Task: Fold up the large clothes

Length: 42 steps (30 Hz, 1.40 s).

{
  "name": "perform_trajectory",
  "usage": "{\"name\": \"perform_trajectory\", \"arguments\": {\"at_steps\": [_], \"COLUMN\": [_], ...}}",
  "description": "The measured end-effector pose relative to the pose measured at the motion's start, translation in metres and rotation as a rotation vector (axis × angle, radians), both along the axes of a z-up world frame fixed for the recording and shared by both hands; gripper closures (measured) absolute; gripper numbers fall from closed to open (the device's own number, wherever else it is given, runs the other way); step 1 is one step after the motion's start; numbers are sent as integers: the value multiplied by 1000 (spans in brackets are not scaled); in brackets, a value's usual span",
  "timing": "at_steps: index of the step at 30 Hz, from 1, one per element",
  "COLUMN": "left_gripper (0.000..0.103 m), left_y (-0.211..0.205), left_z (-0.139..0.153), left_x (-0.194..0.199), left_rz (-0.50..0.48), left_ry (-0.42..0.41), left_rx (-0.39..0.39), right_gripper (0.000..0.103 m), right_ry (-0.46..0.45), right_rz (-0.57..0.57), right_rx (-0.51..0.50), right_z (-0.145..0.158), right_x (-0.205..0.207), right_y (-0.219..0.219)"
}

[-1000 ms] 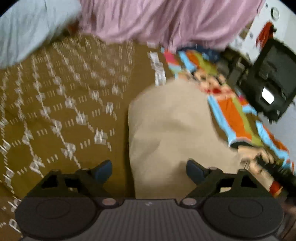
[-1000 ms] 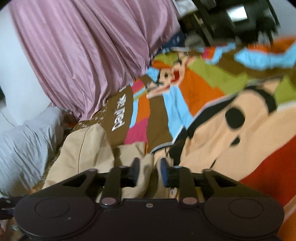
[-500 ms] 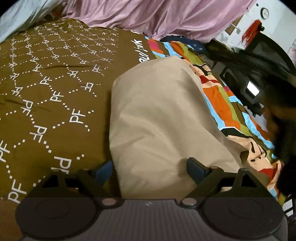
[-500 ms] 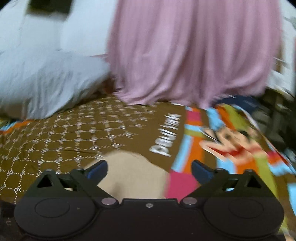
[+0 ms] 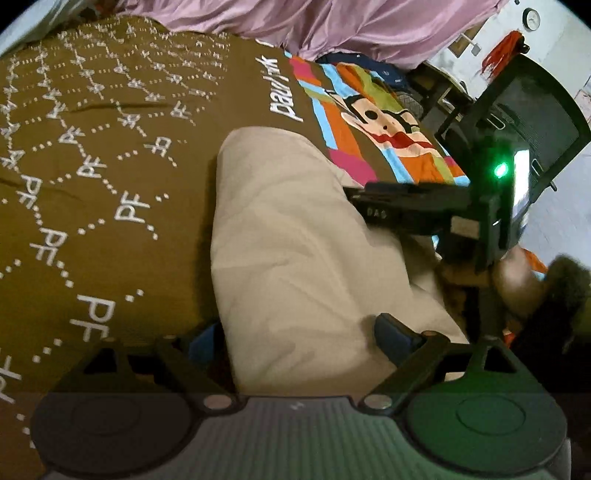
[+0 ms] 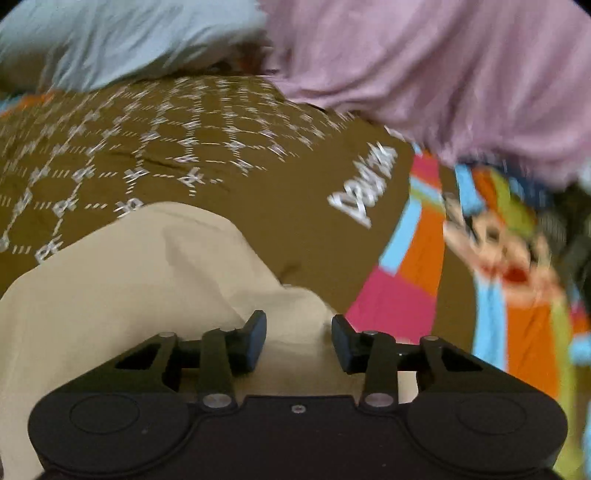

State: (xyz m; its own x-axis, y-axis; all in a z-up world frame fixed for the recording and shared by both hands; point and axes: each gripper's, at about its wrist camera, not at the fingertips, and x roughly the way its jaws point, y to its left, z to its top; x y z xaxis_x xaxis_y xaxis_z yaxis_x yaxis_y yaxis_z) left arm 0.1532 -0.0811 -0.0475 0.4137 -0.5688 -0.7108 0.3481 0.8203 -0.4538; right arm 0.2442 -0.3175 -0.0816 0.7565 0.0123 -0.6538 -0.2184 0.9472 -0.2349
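My left gripper (image 5: 299, 338) is spread wide, its fingers straddling the near end of the beige garment (image 5: 295, 240), gripping nothing. My right gripper (image 6: 298, 338) is closing, with beige cloth lying between its fingers, not yet pinched. The garment lies folded on the bed's brown patterned cover (image 5: 92, 147), stretching ahead of both grippers.

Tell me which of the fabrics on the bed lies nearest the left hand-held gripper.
The plain beige garment: it lies between the left hand-held gripper fingers, unlike the brown PF-patterned bedspread and the pink cloth farther off.
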Motion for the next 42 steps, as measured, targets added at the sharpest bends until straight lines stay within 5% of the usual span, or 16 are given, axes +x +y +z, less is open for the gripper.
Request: {"name": "perform_trajectory", "arguments": {"at_steps": [7, 14, 19, 23, 33, 38, 42], "left_gripper": [5, 10, 10, 9, 8, 7, 5], "left_y": [1, 25, 32, 29, 11, 27, 23], "left_z": [-4, 27, 30, 21, 17, 31, 26], "left_x": [0, -15, -26, -27, -39, -46, -43], "left_rz": [5, -3, 5, 9, 13, 17, 2], "left_ry": [-5, -102, -88, -80, -168, -195, -163], "left_rx": [0, -60, -55, -20, 72, 0, -5], "right_gripper": [61, 42, 32, 32, 26, 19, 3], "right_ry": [46, -42, -91, 43, -27, -43, -101], "right_rz": [-75, -85, 96, 140, 61, -18, -179], "right_rx": [150, 276, 253, 132, 201, 239, 404], "right_z": [-22, 44, 76, 46, -3, 21, 48], "right_x": [6, -49, -81, -79, -94, -111, -157], "right_y": [-31, -38, -14, 7, -4, -15, -50]}}
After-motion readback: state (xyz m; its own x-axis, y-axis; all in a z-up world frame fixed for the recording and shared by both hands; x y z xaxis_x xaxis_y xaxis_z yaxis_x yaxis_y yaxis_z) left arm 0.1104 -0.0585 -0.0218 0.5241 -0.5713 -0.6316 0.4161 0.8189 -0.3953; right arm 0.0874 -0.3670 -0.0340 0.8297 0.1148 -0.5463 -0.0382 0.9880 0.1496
